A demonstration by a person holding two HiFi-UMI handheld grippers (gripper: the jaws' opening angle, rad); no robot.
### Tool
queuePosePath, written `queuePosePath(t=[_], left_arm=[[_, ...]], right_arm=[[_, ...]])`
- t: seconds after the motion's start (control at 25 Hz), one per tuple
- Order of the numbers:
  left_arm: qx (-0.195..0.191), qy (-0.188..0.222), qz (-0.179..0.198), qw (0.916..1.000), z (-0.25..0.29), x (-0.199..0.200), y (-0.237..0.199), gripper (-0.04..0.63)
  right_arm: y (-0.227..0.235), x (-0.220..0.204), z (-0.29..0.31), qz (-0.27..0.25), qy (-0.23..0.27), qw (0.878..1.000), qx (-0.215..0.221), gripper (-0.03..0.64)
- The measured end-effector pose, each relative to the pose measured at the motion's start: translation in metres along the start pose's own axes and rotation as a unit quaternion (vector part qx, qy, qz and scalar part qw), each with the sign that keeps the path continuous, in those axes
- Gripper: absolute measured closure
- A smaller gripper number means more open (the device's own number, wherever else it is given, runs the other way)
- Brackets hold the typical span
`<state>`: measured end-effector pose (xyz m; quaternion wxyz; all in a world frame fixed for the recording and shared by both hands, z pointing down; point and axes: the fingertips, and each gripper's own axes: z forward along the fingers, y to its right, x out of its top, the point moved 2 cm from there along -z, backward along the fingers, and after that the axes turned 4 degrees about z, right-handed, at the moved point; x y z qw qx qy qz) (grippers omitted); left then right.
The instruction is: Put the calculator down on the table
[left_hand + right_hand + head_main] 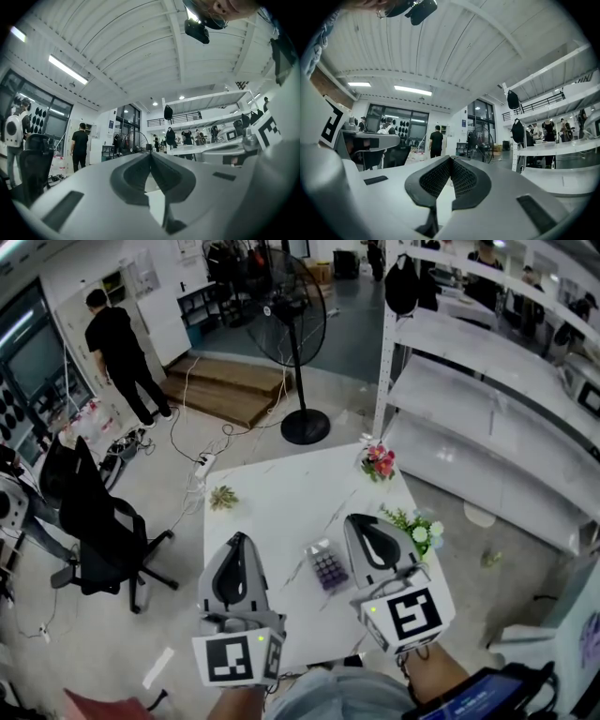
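A small purple-keyed calculator (328,568) lies flat on the white table (281,493), near its front edge and between my two grippers. My left gripper (240,537) hovers to the calculator's left, jaws closed tip to tip with nothing in them. My right gripper (360,519) hangs just to its right, also shut and empty. Both gripper views look level across the room, with the left gripper (150,153) and the right gripper (450,159) each showing jaws pressed together. The calculator appears in neither gripper view.
On the table stand a pink flower bunch (379,462), a green-and-white sprig (415,529) and a small plant (223,497). A floor fan (292,343) stands behind, an office chair (98,526) at left, white shelving (487,418) at right. A person (117,348) stands far left.
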<state>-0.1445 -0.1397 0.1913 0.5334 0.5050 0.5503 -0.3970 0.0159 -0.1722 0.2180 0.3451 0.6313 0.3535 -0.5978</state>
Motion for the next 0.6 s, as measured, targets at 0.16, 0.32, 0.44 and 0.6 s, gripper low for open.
queuePosePath(t=[0.16, 0.32, 0.44, 0.6], left_arm=[[0.007, -0.001, -0.008, 0.9999, -0.0018, -0.0004, -0.0011, 0.588], [0.007, -0.006, -0.006, 0.9999, -0.0027, -0.0013, -0.0022, 0.588], [0.005, -0.01, -0.009, 0.9999, -0.0029, -0.0036, -0.0009, 0.588], [0.003, -0.016, -0.008, 0.9998, -0.0021, -0.0056, -0.0012, 0.588]], right_arm=[[-0.0023, -0.0031, -0.0005, 0.002, -0.009, 1.0, 0.004, 0.601], [-0.0031, -0.0014, 0.0006, 0.005, -0.004, 1.0, 0.004, 0.6], [-0.0031, -0.0061, -0.0006, 0.007, -0.016, 1.0, 0.004, 0.601], [-0.004, -0.0056, 0.0015, 0.01, -0.015, 1.0, 0.006, 0.6]])
